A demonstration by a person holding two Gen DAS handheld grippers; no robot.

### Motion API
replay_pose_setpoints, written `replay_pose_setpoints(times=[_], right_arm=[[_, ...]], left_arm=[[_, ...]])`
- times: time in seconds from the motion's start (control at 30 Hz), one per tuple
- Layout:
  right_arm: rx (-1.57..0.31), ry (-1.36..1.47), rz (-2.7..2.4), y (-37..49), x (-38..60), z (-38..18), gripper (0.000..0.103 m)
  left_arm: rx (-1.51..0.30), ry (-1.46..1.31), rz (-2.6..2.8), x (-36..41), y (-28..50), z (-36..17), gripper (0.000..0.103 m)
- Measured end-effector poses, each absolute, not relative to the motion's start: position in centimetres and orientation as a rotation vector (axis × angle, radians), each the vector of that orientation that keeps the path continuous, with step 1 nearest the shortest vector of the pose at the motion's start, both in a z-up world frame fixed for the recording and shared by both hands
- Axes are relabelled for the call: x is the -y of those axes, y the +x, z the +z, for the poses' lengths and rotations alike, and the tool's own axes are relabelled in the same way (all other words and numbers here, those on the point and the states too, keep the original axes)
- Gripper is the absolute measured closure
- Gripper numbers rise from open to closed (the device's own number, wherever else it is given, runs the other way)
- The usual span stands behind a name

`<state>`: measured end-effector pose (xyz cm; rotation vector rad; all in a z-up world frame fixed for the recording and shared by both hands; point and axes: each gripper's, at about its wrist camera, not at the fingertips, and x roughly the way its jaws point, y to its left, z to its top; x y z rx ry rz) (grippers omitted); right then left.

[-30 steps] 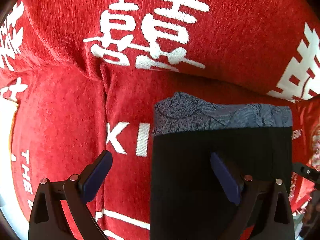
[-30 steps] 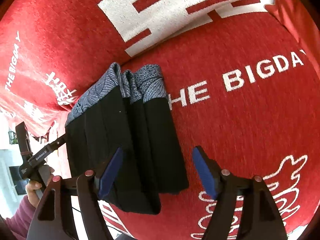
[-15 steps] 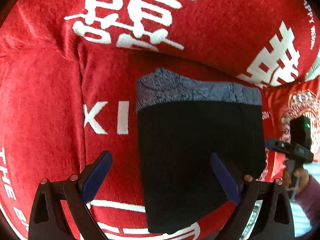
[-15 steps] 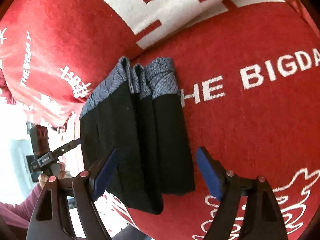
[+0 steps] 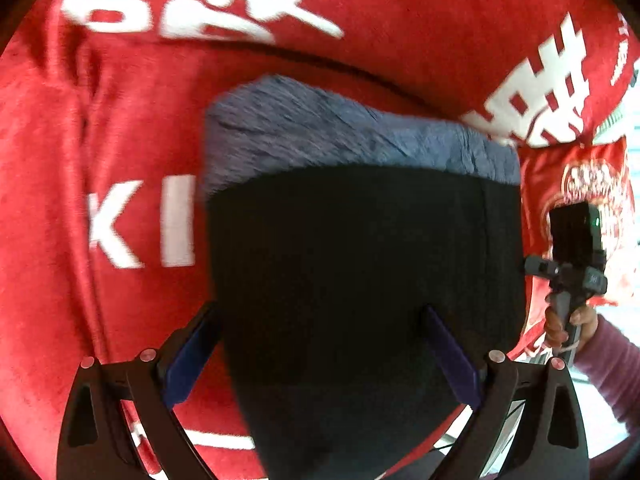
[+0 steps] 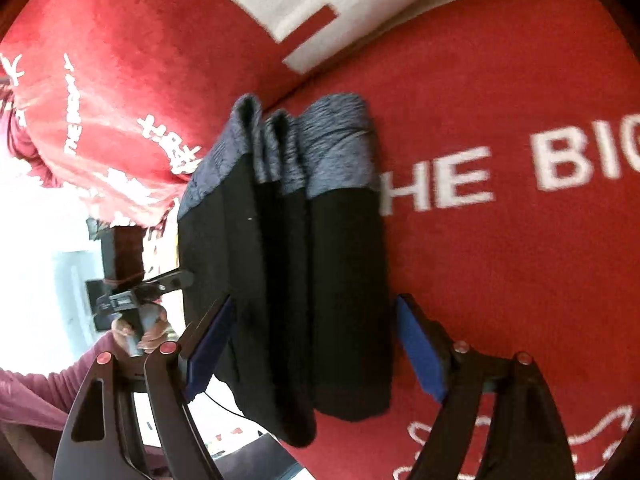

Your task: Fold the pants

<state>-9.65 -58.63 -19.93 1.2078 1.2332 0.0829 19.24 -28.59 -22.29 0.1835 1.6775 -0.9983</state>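
Observation:
The black pants [image 5: 360,280] lie folded into a compact bundle with a blue-grey patterned waistband [image 5: 340,140] at the far end, on a red sofa cover. My left gripper [image 5: 320,356] is open, its blue pads on either side of the bundle's near part, above it. In the right wrist view the pants [image 6: 304,280] show several stacked folds. My right gripper [image 6: 312,348] is open and straddles the bundle's near end. The right gripper also shows in the left wrist view [image 5: 572,264], and the left gripper in the right wrist view [image 6: 132,280].
The red sofa cover [image 6: 500,120] with white lettering covers seat and backrest. A red patterned cushion [image 5: 580,184] lies at the right. The seat's front edge runs just behind the pants' near end, with a bright floor [image 6: 40,240] beyond.
Both grippers have moved closer over the folded pants, which now fill more of each view. The left view has shifted right. The pants themselves have not moved.

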Motion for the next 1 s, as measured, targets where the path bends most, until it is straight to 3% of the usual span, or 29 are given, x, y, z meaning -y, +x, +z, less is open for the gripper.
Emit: replay_pose_setpoints(times=[0.27, 0.33, 0.4, 0.6, 1.0], right_arm=[[-1.211, 1.296, 0.080, -8.1, 58.4, -21.2, 0.016], [-1.218, 1.305, 0.052, -8.1, 58.3, -21.1, 0.022], [-1.243, 1.271, 0.029, -7.9, 57.9, -20.8, 0.034], [-1.197, 1.319, 0.027, -8.6, 57.9, -19.8, 0.055], [-1.133, 1.389, 0.108, -10.4, 53.3, -15.0, 0.058]], left_arm=[[-1.645, 0.170, -0.938, 30.0, 18.6, -22.6, 0.002], [-1.620, 0.171, -0.921, 30.1, 18.2, -22.2, 0.005], [-1.586, 0.175, -0.921, 29.7, 18.0, -21.5, 0.014], [-1.521, 0.160, -0.924, 28.9, 17.6, -18.9, 0.042], [-1.518, 0.175, -0.947, 24.1, 15.0, -13.5, 0.044]])
